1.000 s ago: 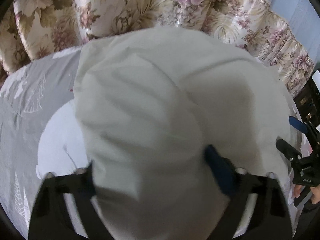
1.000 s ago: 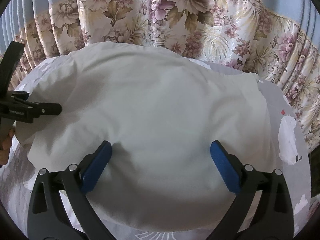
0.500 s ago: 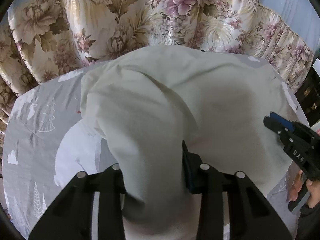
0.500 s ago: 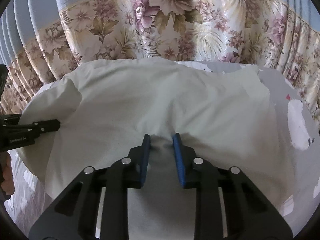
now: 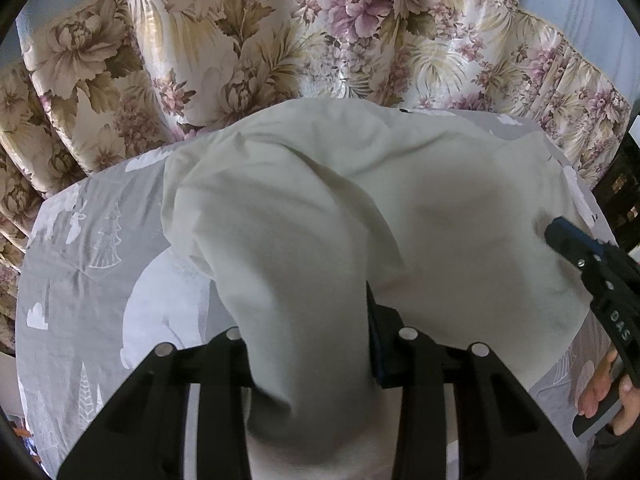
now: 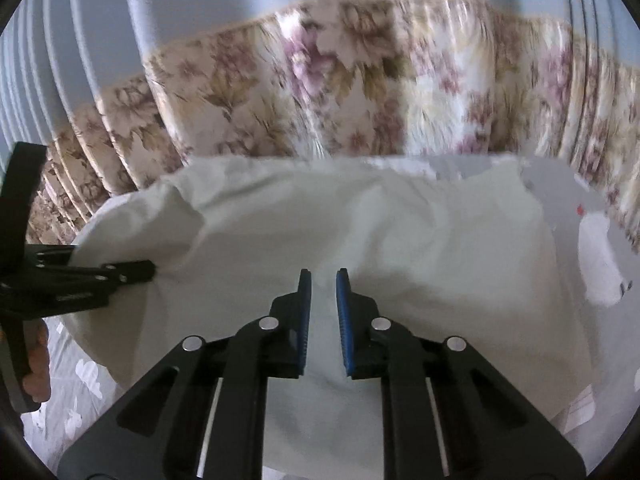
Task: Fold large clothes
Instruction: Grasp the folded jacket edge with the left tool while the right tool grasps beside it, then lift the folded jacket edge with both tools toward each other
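Both tools have changed from jaws spread wide a second ago to clamped on cloth now. Judgement: the grasp step is complete, and the lift-and-carry of the near edge toward 12 o'clock has begun. The right wrist view is motion-blurred, which is consistent with that travel.

Left gripper point(image 5: 308, 344): the jaws stand narrow on a thick bunch of the garment point(image 5: 400, 208). The bunch rises from 6 o'clock as a rounded column and covers the left finger. Only the blue pad point(image 5: 378, 344) of the right finger shows.

Garment: pale off-white, matte woven cloth, with soft broad wrinkles and no visible print. It lies across the grey bedsheet point(image 5: 80, 264), centre to 3 o'clock in the left wrist view. A stitched hem edge shows at 9 o'clock of the bunch. The sheet carries white tree and cloud motifs. A glossy floral curtain point(image 5: 248, 40) hangs in pleats at 12 o'clock.

Right gripper point(image 6: 323, 320): the ribbed blue pads point(image 6: 305, 320) stand close together, pinching a thin raised ridge of cloth at 6 o'clock. Wrinkles radiate from both pinch points, which indicates light tension between them.
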